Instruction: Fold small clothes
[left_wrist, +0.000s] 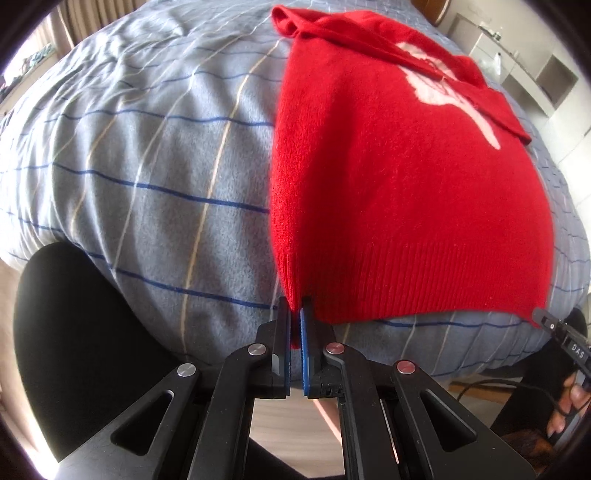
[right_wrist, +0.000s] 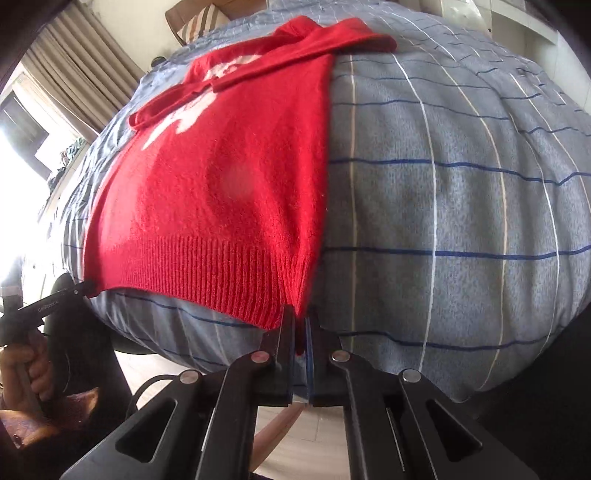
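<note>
A small red knit sweater (left_wrist: 399, 192) with a white motif lies flat on the bed, its sleeves folded across the chest. It also shows in the right wrist view (right_wrist: 221, 192). My left gripper (left_wrist: 296, 314) is shut on the sweater's near left hem corner. My right gripper (right_wrist: 301, 325) is shut on the near right hem corner. The right gripper's tip shows at the right edge of the left wrist view (left_wrist: 546, 321). The left gripper's tip shows at the left of the right wrist view (right_wrist: 79, 288).
The bed carries a grey-blue quilt (left_wrist: 155, 177) with blue and white grid lines, also seen in the right wrist view (right_wrist: 461, 203). Its near edge drops to a wooden floor (right_wrist: 299, 443). Curtains (right_wrist: 74, 55) hang at the far left. White shelving (left_wrist: 535, 74) stands at the far right.
</note>
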